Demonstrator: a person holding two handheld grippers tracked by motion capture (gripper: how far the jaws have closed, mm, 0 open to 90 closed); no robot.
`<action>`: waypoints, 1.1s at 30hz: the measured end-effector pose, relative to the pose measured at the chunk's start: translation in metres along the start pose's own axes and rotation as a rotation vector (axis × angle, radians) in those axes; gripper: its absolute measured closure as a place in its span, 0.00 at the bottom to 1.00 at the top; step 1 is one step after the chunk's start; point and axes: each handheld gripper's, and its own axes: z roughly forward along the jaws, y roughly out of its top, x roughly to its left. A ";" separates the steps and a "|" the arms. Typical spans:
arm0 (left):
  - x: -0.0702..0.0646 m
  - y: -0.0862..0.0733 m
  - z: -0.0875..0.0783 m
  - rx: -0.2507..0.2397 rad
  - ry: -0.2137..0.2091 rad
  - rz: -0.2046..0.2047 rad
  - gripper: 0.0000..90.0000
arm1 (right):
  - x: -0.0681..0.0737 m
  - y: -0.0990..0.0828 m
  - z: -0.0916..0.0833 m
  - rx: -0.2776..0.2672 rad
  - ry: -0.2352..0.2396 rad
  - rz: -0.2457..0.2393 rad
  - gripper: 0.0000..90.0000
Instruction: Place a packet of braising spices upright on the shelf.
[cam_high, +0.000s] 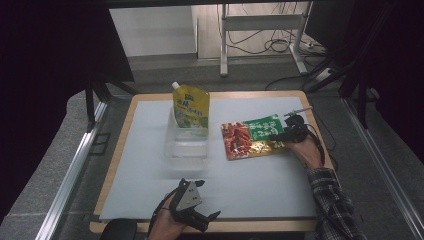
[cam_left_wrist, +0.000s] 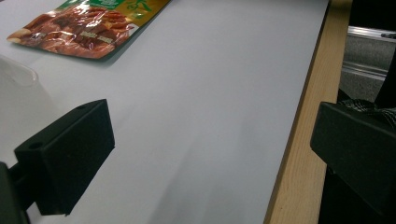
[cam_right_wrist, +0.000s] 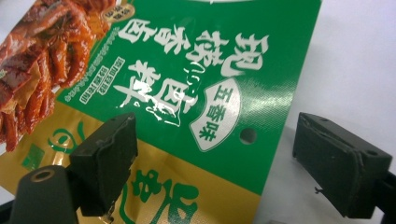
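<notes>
A flat snack packet (cam_high: 252, 136), green and gold with red meat pictured on it, lies on the white mat (cam_high: 250, 185) right of centre. My right gripper (cam_high: 280, 135) is down at its right end. In the right gripper view the jaws (cam_right_wrist: 215, 140) stand open across the packet's (cam_right_wrist: 187, 70) edge, one pad over the print and the other over the mat, neither pressing. My left gripper (cam_high: 207, 199) rests open near the front edge with nothing in it; in its own view the jaws (cam_left_wrist: 210, 126) are wide apart and the packet (cam_left_wrist: 84, 25) lies farther off.
A yellow spouted pouch (cam_high: 191, 107) stands upright in the back of a clear plastic container (cam_high: 187, 145) at the mat's centre; a corner of that container (cam_left_wrist: 14, 79) is close to the left jaw. The wooden table rim (cam_left_wrist: 303, 140) runs beside the left gripper.
</notes>
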 end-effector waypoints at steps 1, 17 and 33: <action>0.000 0.000 0.000 0.000 0.001 0.001 0.00 | 0.000 0.000 0.000 0.005 0.001 0.001 0.18; -0.001 0.000 0.001 0.006 0.001 0.009 0.00 | 0.014 0.007 -0.005 -0.012 0.122 -0.001 0.51; -0.002 0.000 0.001 0.010 0.001 0.015 0.00 | 0.022 0.008 -0.010 -0.006 0.045 -0.007 0.99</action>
